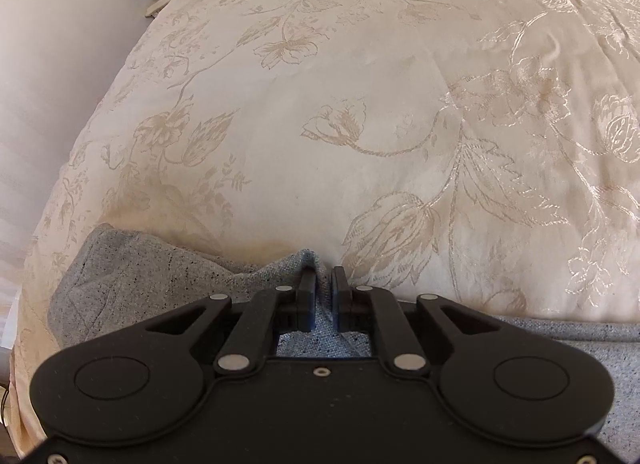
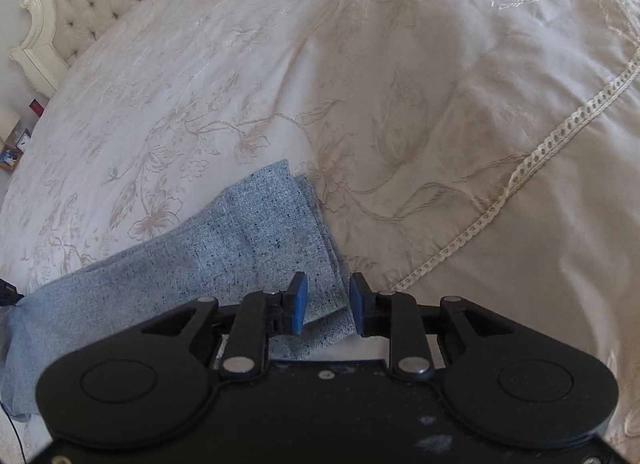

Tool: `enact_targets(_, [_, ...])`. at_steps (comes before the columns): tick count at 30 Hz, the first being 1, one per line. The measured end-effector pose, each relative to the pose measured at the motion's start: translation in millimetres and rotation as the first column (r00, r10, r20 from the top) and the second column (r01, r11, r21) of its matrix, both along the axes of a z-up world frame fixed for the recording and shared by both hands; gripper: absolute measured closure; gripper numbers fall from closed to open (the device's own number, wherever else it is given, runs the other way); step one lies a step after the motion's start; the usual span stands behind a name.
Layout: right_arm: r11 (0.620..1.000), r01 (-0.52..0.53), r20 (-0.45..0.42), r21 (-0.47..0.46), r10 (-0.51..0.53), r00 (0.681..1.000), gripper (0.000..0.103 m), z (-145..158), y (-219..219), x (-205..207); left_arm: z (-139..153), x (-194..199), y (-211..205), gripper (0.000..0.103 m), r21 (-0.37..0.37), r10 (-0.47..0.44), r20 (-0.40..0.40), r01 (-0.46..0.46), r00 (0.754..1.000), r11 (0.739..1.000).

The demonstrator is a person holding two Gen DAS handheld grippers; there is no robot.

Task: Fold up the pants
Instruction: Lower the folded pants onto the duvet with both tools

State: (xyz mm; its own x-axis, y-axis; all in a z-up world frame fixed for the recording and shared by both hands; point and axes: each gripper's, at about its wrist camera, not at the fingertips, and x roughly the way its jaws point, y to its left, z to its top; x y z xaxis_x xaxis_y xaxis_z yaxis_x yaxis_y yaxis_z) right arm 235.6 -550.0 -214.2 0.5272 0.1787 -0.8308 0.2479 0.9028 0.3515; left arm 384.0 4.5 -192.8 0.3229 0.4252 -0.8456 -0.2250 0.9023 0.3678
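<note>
Grey pants [image 2: 224, 248] lie on the bed [image 1: 320, 123]. Left gripper [image 1: 323, 284]: jaws narrow, pinching a fabric ridge. Right gripper [image 2: 325, 296]: jaws wide around the hem corner at 12 o'clock. Close fully before lifting; raise both evenly.

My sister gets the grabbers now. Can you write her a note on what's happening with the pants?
Left gripper: jaws shut on a pinched ridge of the grey pants.
Right gripper: jaws open around the pants' edge, not gripping.
The pants lie on the floral bedspread, legs stacked in layers, so one fold looks done.
Left to do: close the right jaws, fold the pants shorter, smooth flat.
</note>
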Motion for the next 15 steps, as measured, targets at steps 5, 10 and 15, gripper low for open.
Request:
enact_targets(5, [0.991,0.038,-0.002,0.131,-0.038,0.999,0.099,26,-3,-3,-3,1,-5,0.089,0.026,-0.011,-0.003,0.011,1.000,1.000])
enact_targets(10, [0.994,0.085,0.050,0.067,-0.088,0.995,0.099,75,-5,-10,-9,2,-14,0.089,0.071,-0.021,-0.010,0.022,1.000,0.997])
enact_targets(15, [0.987,0.102,-0.070,-0.124,-0.111,0.991,0.087,46,-12,20,-8,0,-18,0.090,0.086,-0.026,-0.011,0.027,1.000,0.996])
